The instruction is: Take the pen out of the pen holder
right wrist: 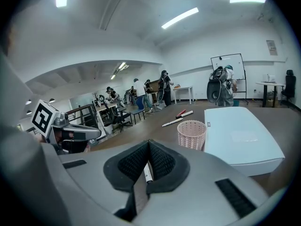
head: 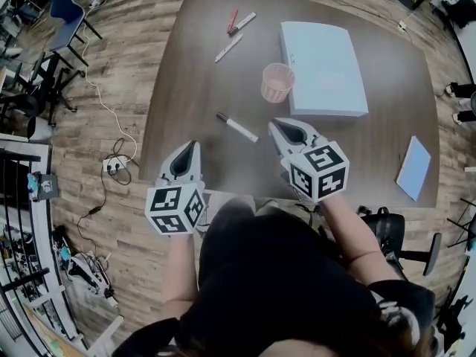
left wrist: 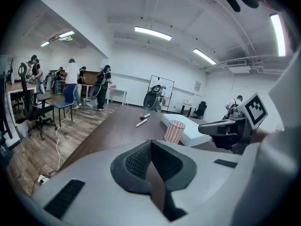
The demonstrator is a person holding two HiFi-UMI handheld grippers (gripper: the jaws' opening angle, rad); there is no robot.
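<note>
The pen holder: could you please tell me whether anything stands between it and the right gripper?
Nothing visible does. The table is bare between the shut right gripper and the pink pen holder. A white pen lies just left of that line in the head view, and the white box sits beside the holder, off the path.

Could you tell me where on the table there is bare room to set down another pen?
Free: the left strip between the marker and the table edge; also between the box and the notebook. Crowded around the pen holder.
</note>
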